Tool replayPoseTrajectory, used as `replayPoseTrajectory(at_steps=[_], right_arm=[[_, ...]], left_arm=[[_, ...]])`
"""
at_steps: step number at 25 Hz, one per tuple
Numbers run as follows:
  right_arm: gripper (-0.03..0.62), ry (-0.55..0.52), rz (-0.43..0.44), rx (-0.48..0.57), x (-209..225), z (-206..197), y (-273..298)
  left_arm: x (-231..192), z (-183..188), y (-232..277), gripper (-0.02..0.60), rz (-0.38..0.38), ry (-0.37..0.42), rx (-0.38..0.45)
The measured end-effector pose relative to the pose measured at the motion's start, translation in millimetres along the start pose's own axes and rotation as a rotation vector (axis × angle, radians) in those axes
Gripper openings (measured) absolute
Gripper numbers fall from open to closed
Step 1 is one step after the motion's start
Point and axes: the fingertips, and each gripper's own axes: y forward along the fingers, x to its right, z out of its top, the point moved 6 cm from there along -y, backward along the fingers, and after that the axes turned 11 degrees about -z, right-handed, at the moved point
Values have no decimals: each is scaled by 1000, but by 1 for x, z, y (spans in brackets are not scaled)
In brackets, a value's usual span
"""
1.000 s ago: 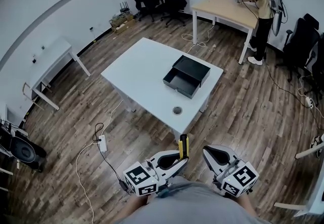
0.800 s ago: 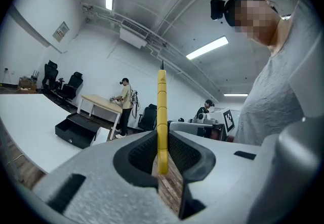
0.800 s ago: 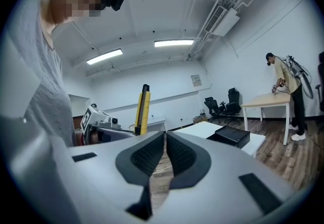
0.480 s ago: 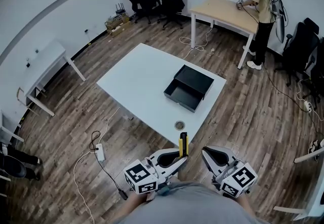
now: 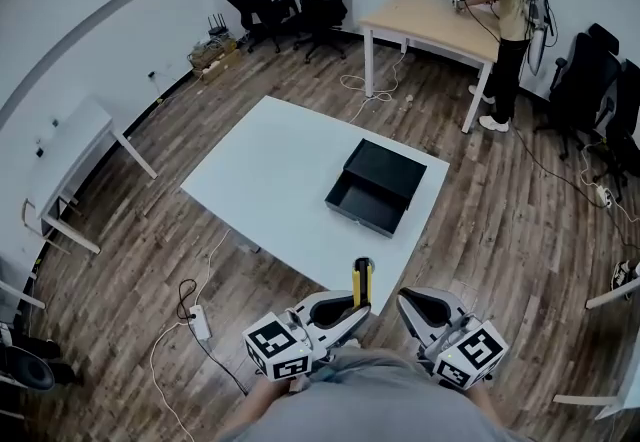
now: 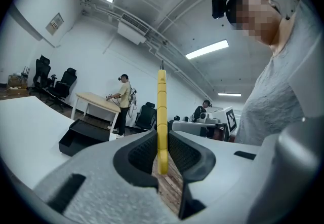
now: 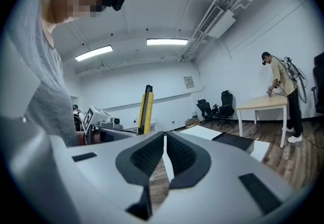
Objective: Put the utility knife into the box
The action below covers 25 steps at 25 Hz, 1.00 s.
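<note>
A yellow utility knife [image 5: 362, 282] stands upright in my left gripper [image 5: 354, 316], whose jaws are shut on its lower end at the bottom of the head view. In the left gripper view the knife [image 6: 161, 111] rises between the dark pads [image 6: 144, 153]. My right gripper [image 5: 416, 308] is beside it, shut and holding nothing; its jaws meet in the right gripper view [image 7: 164, 142]. The black box [image 5: 375, 190] lies open-topped on the white table [image 5: 270, 165], well ahead of both grippers. It also shows as a black box [image 6: 83, 134] left of the knife.
A person [image 5: 503, 0] stands at a wooden table [image 5: 425, 20] at the back right. Office chairs [image 5: 290, 0] line the far wall. A power strip and cable [image 5: 198, 322] lie on the wood floor left of me. A white desk [image 5: 70, 145] stands at the left.
The table and box have drawn nearer in the head view as I moved toward them. Both grippers keep their places in the frame, the knife still held upright.
</note>
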Motion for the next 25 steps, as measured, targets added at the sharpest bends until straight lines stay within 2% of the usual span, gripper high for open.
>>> replayPoseTrajectory(at_steps=[11, 25], right_arm=[[34, 12, -67, -4, 1, -3, 25], [34, 0, -62, -19, 24, 4, 42]], left_arm=[[-36, 4, -2, 77, -61, -13, -33], [-60, 4, 12, 77, -67, -37, -45]])
